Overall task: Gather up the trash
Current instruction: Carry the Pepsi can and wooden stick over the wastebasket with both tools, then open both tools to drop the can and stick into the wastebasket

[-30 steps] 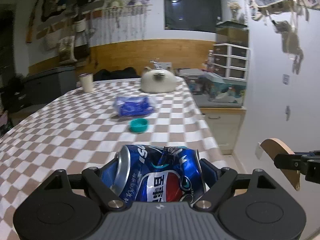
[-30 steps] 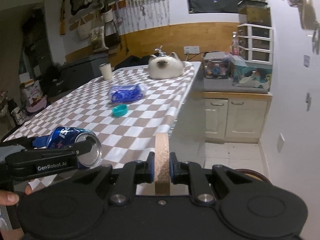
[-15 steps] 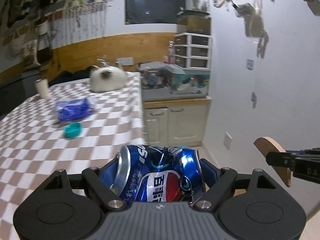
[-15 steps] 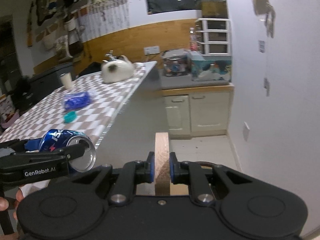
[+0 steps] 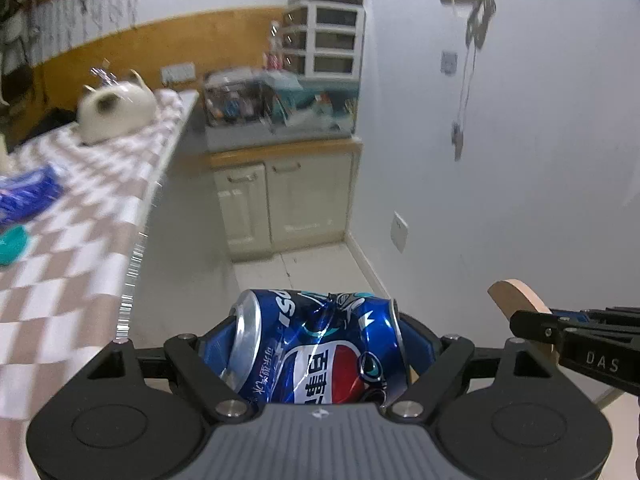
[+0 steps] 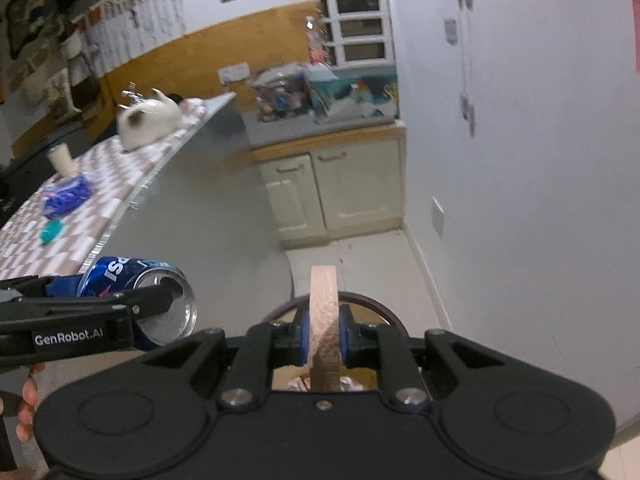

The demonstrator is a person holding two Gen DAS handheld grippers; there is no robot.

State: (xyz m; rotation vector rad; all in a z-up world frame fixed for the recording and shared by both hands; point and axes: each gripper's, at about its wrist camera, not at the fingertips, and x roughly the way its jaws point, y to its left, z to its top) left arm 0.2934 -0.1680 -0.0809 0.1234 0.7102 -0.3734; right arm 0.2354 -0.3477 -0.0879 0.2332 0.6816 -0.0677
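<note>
My left gripper (image 5: 318, 344) is shut on a crushed blue Pepsi can (image 5: 320, 344), held sideways in the air past the table's right edge. The can also shows in the right wrist view (image 6: 136, 300), held by the left gripper (image 6: 160, 304). My right gripper (image 6: 324, 336) is shut on a tan cardboard tape roll (image 6: 324, 316), held on edge; it also shows in the left wrist view (image 5: 520, 300). Below the roll, the dark round rim of a bin (image 6: 380, 308) shows on the floor, with crumpled scraps inside.
The checkered table (image 5: 72, 280) lies to the left with a blue wrapper (image 6: 66, 196), a teal cap (image 6: 51, 232), a cup (image 6: 60, 158) and a white cat (image 6: 148, 122). Cream cabinets (image 6: 332, 192) stand ahead, a white wall (image 6: 540, 160) to the right.
Both grippers have swung right, away from the table toward the floor by the wall, still holding the can and the tape roll. The bin rim has come into the right wrist view.
</note>
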